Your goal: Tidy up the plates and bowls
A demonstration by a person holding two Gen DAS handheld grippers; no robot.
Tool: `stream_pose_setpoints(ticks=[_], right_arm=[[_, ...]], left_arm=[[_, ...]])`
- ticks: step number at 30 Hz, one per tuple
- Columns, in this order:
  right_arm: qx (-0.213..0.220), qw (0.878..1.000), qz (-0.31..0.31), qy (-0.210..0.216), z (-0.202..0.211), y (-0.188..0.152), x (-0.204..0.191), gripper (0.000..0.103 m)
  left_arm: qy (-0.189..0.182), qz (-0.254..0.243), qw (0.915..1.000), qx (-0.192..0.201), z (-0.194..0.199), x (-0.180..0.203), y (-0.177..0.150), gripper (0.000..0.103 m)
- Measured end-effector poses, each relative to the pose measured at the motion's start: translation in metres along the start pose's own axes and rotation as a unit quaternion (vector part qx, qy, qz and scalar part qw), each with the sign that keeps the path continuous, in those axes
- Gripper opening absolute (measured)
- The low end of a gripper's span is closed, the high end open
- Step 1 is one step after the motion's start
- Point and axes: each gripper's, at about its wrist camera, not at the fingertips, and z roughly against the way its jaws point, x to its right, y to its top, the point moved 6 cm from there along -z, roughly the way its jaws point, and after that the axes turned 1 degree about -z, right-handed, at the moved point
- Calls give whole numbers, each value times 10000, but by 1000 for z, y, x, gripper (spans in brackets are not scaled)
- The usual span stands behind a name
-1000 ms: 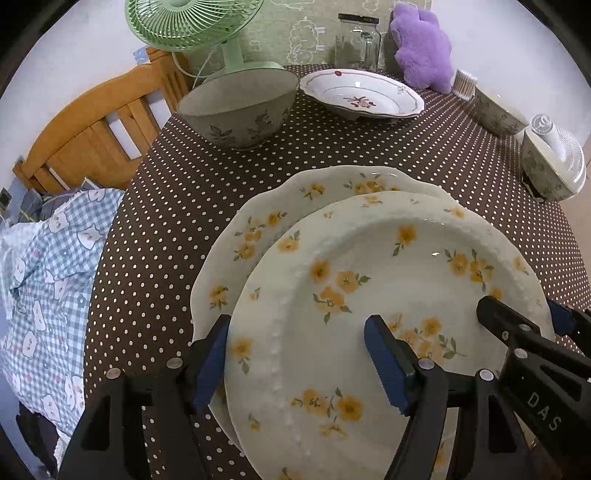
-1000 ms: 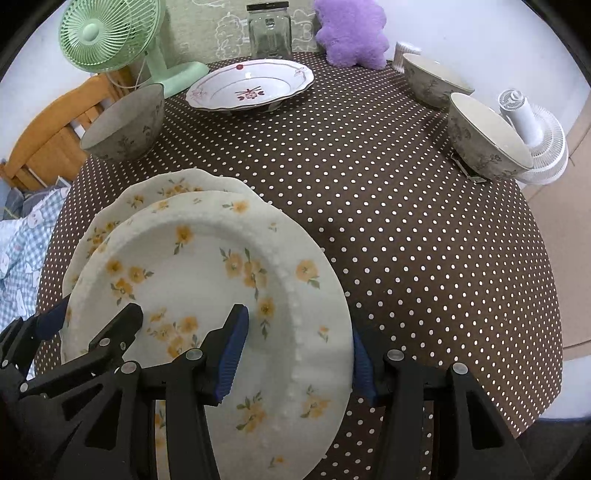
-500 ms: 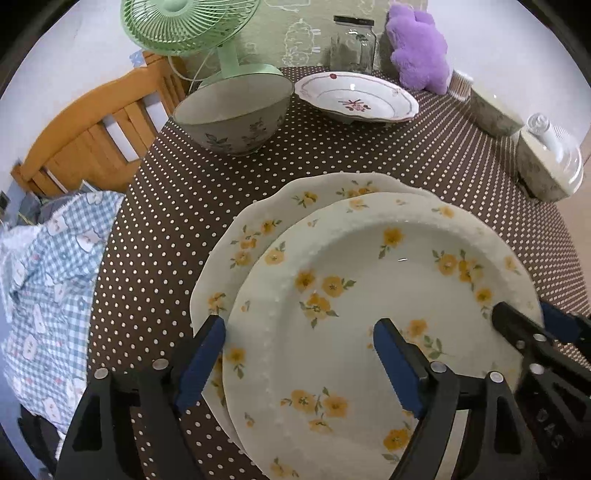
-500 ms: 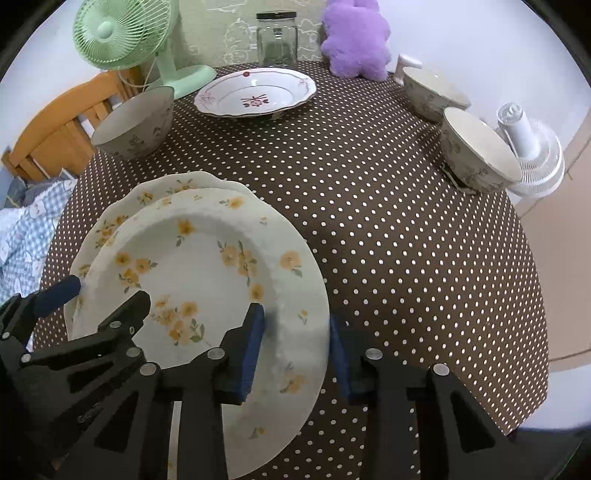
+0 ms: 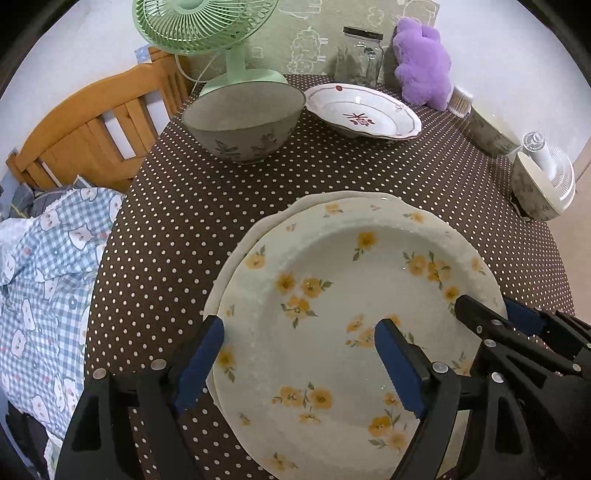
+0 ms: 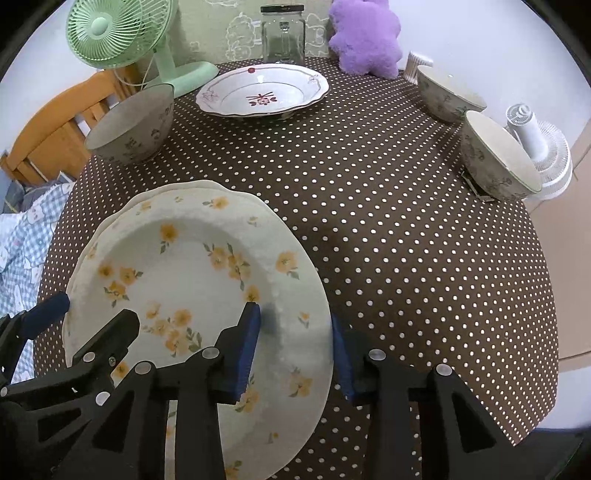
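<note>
Two cream plates with yellow flowers lie stacked on the dotted tablecloth. The top plate (image 5: pixel 351 277) (image 6: pixel 184 258) covers most of the lower plate (image 5: pixel 236 254) (image 6: pixel 122 210). My left gripper (image 5: pixel 299 332) (image 6: pixel 96 308) stands open and wide astride the top plate's left rim, with neither pad pressing on it. My right gripper (image 6: pixel 293 317) (image 5: pixel 487 306) holds the right rim between its blue pads. Its jaws are opening slightly, and both pads still lie against the rim.
A grey bowl (image 6: pixel 133 129) and a red-patterned deep plate (image 6: pixel 262 92) stand at the back. Two more bowls (image 6: pixel 495 158) sit at the right by a white fan (image 6: pixel 543 155). A green fan (image 6: pixel 110 33), jar, purple plush, wooden chair (image 5: pixel 92 133) and checked cloth (image 5: pixel 44 295) surround the table.
The top plate has slid left and now lies almost squarely over the lower one. The right jaws narrowed onto its rim. The left jaws widened a little.
</note>
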Motion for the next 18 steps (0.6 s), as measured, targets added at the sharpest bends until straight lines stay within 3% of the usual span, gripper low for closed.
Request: stream_pose_setpoints(ticks=[16, 18], right_arm=[[-48, 9999, 126, -55, -1, 6, -6, 47], [17, 9999, 118, -21, 8, 7, -4, 53]], left_arm=[[-169, 79, 9998, -24, 10, -10, -2, 88], [-200, 91, 9998, 28, 16, -12, 0, 90]])
